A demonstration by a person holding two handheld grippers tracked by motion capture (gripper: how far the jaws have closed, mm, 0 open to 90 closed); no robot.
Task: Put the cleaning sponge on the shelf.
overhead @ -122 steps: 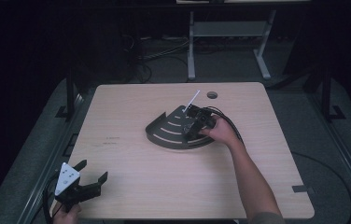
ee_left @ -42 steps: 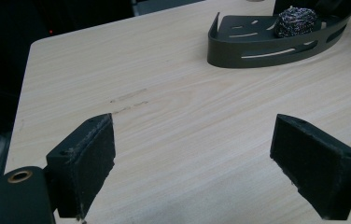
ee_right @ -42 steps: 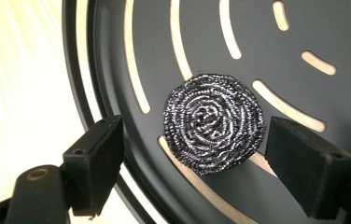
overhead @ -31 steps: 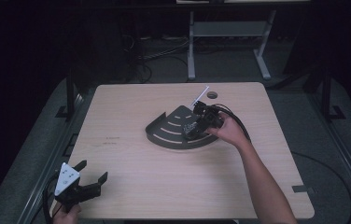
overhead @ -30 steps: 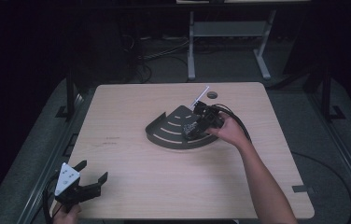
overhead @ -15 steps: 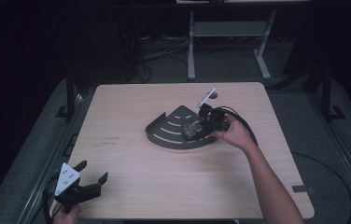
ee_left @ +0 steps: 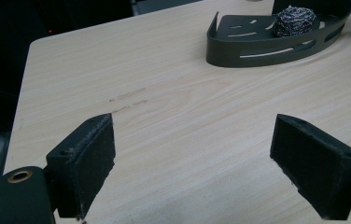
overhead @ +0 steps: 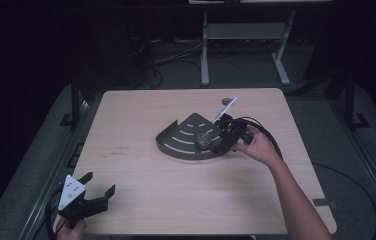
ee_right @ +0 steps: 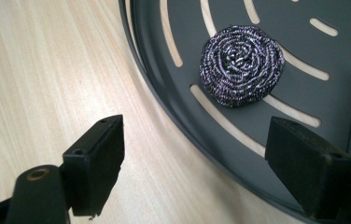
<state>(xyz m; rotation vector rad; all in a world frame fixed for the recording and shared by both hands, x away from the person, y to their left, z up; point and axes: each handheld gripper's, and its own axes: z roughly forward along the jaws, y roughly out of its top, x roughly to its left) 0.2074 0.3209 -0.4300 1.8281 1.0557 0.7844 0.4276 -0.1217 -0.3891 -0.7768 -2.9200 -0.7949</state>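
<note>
The steel wool scourer lies in the dark slotted corner tray right of the table's centre, near the tray's right wall. The right gripper hovers at the tray's curved rim with its jaws spread and empty (the scourer sits just beyond the pads, untouched). The left gripper rests released at the near left corner, well apart from the tray.

Light wood table; white metal stand, cables on dark floor behind.
</note>
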